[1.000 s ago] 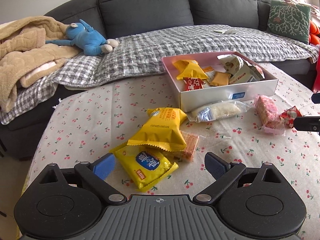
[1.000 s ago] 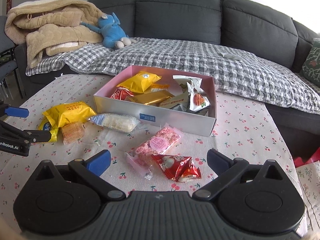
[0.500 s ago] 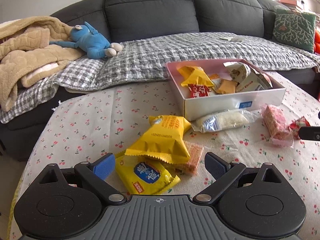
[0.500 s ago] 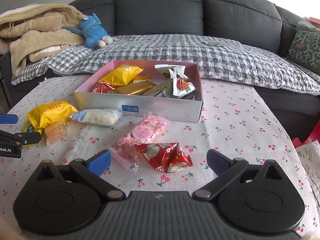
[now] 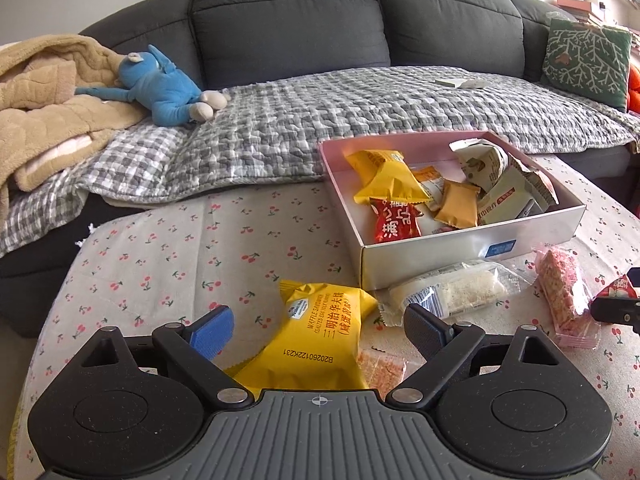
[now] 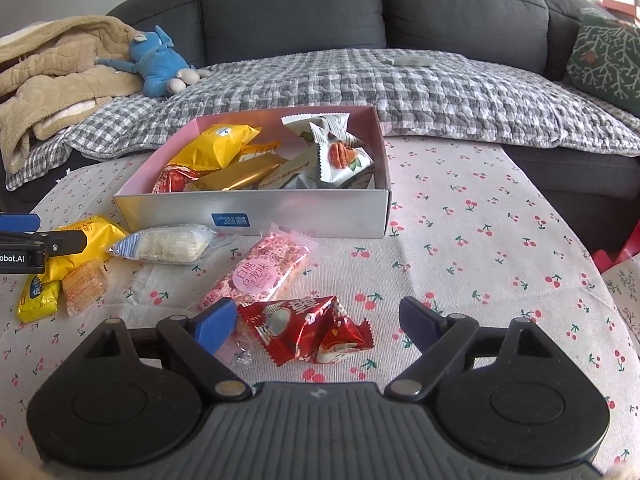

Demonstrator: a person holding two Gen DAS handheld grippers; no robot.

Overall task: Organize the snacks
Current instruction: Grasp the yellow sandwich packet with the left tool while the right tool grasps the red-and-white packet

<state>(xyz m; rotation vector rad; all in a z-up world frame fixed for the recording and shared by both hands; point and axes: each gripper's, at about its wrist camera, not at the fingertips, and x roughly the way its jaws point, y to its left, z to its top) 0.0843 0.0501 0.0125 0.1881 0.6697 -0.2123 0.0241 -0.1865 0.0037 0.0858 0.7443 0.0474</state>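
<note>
Roughly half done, judging by the pink-lined cardboard box (image 6: 256, 204): several crinkly foil packets already inside, six still on the cherry-print cloth (image 6: 480, 240) in front of it. Left of the box: puffy yellow waffle pack (image 5: 320, 332) between the jaws of the left gripper (image 5: 316, 332), jaws just narrowing, not yet pressing. Then clear rice-cake sleeve (image 6: 168, 244), pink bar (image 6: 260, 272). Nearest: glossy red pouch (image 6: 308, 328) inside the right gripper (image 6: 316, 320), closing, still ungripped.

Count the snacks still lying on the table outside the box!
6: a big yellow pack, a small yellow pack, an orange bar, a white rice bar, a pink bar, a red pack. More may be hidden.
</note>
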